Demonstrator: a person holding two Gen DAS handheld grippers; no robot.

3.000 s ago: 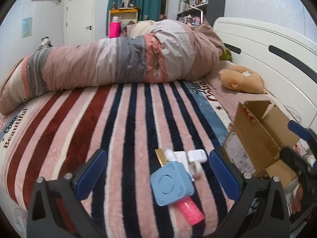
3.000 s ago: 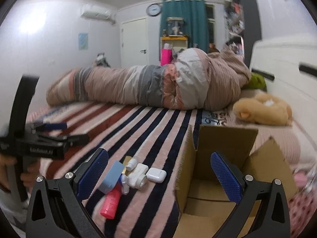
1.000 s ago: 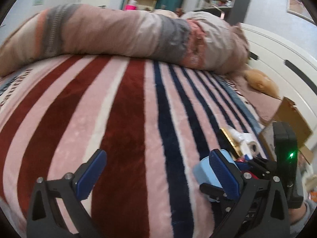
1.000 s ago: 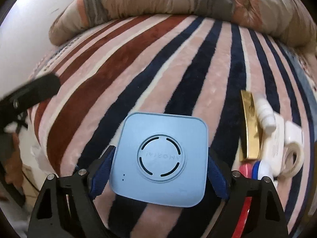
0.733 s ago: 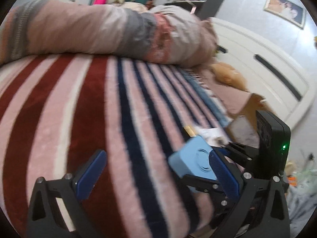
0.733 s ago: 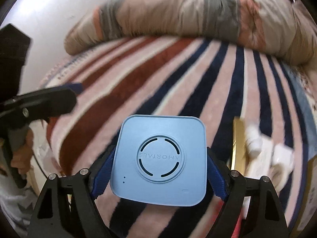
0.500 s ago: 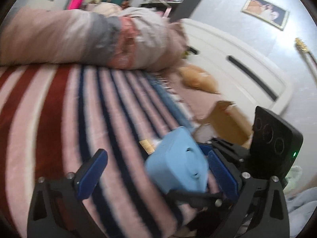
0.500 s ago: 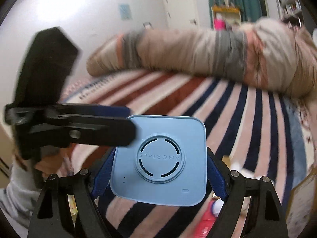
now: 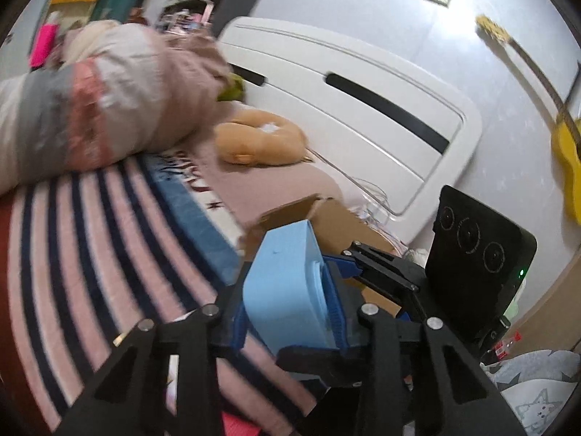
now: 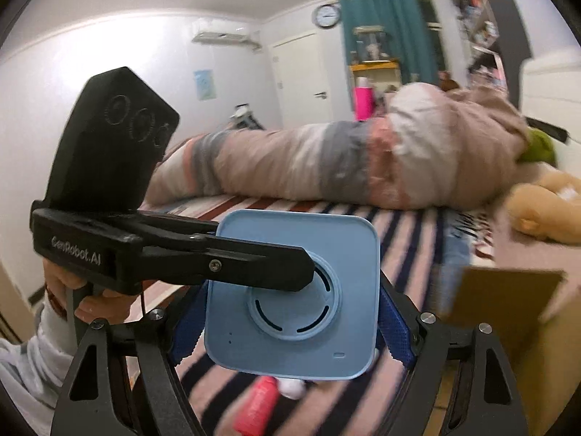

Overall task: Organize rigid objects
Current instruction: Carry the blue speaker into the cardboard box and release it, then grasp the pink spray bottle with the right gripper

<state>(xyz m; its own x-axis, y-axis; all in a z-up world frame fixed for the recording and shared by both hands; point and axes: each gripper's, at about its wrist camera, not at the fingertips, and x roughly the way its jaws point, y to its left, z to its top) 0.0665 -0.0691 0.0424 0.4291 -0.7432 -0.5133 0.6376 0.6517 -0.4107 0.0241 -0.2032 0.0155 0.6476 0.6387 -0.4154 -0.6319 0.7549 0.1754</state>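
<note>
A light blue square box [image 10: 294, 301] with a round vent is held up above the striped bed by both grippers. My right gripper [image 10: 290, 312] is shut on its left and right sides. My left gripper [image 9: 287, 312] is shut on the same blue box [image 9: 283, 290], across its front and back faces; one of its fingers [image 10: 254, 265] crosses the box face in the right wrist view. An open cardboard box [image 9: 326, 218] stands on the bed just behind, and shows at the right in the right wrist view [image 10: 508, 301].
A pink tube [image 10: 258, 407] and a small white item [image 10: 290, 387] lie on the striped blanket [image 9: 90, 239] below. A rolled quilt [image 10: 345, 167] and a tan plush toy [image 9: 261, 141] lie further back. The white headboard [image 9: 363, 101] stands behind the cardboard box.
The right gripper lifted the blue box off the bed and toward the cardboard box. The left gripper swung over and closed on the same blue box.
</note>
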